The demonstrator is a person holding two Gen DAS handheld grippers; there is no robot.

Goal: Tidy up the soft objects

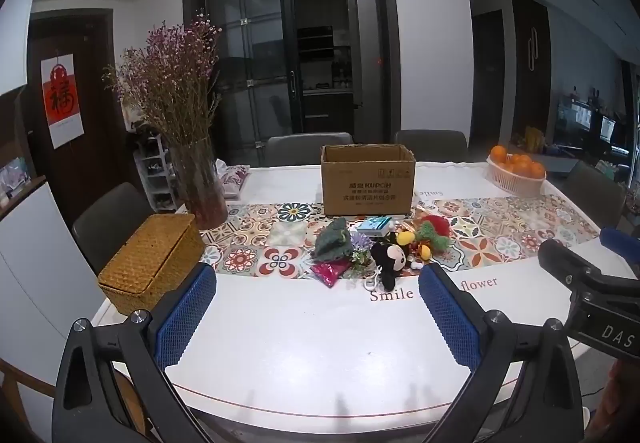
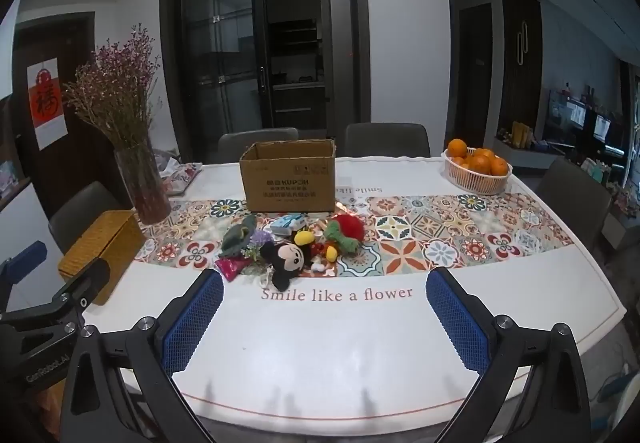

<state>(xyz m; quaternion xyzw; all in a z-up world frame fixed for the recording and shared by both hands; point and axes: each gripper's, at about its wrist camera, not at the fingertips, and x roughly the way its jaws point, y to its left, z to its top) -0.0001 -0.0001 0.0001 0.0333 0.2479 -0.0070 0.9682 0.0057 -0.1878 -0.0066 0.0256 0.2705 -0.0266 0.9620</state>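
- black mickey-style plush doll (image 2: 286, 257) lies mid-table on the patterned runner's near edge, long axis running toward the near edge.
- right gripper (image 2: 324, 319), wide open and empty, sits slightly nearer; left gripper (image 1: 318, 317) likewise open, empty.

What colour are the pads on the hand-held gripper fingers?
Blue, with a mesh texture; the pads show best in the right wrist view.

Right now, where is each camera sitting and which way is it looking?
Left wrist: on the open left gripper, facing across the table at the toy pile and cardboard box; the right gripper pokes in at its right edge.
Right wrist: on the open right gripper, facing the same way; the left gripper shows at its left edge.
Both see the toys, box and oranges.
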